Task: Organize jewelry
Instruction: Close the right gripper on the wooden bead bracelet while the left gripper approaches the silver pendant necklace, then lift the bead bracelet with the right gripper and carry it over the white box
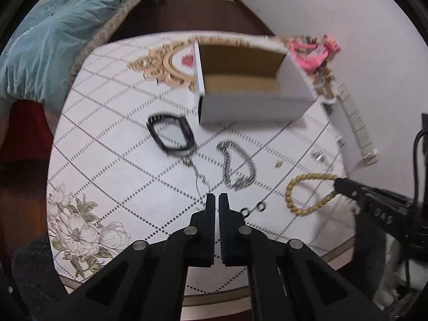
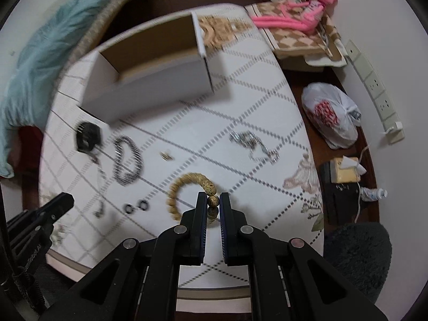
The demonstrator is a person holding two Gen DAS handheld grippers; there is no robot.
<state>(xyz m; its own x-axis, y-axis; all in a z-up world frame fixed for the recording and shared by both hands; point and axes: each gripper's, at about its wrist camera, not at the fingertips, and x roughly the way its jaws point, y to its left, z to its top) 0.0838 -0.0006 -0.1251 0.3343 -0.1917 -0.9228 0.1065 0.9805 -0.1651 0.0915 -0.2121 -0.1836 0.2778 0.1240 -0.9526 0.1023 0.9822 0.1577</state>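
My right gripper (image 2: 213,200) is shut on a tan wooden bead bracelet (image 2: 187,184), which also shows in the left wrist view (image 1: 307,192) hanging from the right gripper (image 1: 337,184). My left gripper (image 1: 216,199) is shut and empty above the table. An open white cardboard box (image 1: 248,85) stands at the back, also in the right wrist view (image 2: 149,77). On the cloth lie a black bracelet (image 1: 171,133), a dark metal bead bracelet (image 1: 238,165), a thin chain (image 1: 196,176), two small black rings (image 1: 251,210), a small gold piece (image 1: 278,164) and silver chain pieces (image 2: 254,144).
The round table (image 1: 112,123) has a white patterned cloth. A teal blanket (image 1: 53,34) lies at left. A pink plush toy (image 2: 299,13) sits on a chair. A white plastic bag (image 2: 331,117), a tissue box (image 2: 345,171) and a wall power strip (image 2: 377,88) are at right.
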